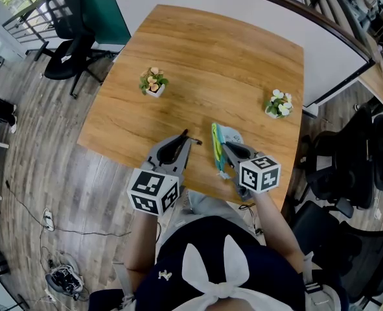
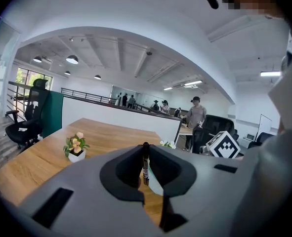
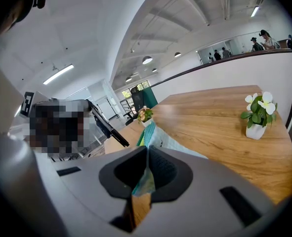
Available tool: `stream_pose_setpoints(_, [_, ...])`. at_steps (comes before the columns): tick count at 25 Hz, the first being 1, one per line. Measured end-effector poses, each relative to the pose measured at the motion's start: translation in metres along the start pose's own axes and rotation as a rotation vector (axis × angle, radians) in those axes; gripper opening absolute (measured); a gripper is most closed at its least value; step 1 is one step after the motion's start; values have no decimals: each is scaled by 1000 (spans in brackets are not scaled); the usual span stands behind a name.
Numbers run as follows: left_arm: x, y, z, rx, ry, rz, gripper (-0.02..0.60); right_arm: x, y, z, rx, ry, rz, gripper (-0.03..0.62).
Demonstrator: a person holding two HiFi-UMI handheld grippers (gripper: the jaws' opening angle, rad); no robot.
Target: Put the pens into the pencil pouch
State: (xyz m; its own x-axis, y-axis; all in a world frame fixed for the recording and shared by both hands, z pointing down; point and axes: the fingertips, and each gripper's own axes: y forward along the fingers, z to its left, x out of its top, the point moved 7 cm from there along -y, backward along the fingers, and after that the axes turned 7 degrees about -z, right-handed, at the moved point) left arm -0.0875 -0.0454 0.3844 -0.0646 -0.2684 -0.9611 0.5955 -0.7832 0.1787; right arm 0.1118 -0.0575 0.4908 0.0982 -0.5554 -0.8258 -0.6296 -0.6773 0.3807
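The left gripper [image 2: 146,151] is clenched on a slim black plastic pen [image 2: 145,163], which stands upright between its pads and hangs in the air above the near edge of the light wooden table [image 1: 197,63]. The right gripper [image 3: 146,169] is pinched shut on one edge of a soft teal-and-green fabric pencil pouch [image 3: 158,138], which it props up on its side at about 5 o'clock from the table's centre. In the head view the pen's tip lies at roughly 9 o'clock of the pouch, near it but not touching, so this pen has been picked up and not yet put in. No other pen shows on the table, so this may be the last one or the only one. Whether any pen already sits inside the pouch cannot be told, nor can its mouth be made out. What seems left is to bring the pen to the mouth, slide it in and let go. Two small white pots of flowers stand farther back, one at 10 o'clock [image 1: 153,83] and one at 3 o'clock [image 1: 278,104].
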Motion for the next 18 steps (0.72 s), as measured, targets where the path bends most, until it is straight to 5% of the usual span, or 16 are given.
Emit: stream_pose_setpoints(18, [17, 10, -30, -106, 23, -39, 54, 0, 0, 2, 12, 8, 4, 26])
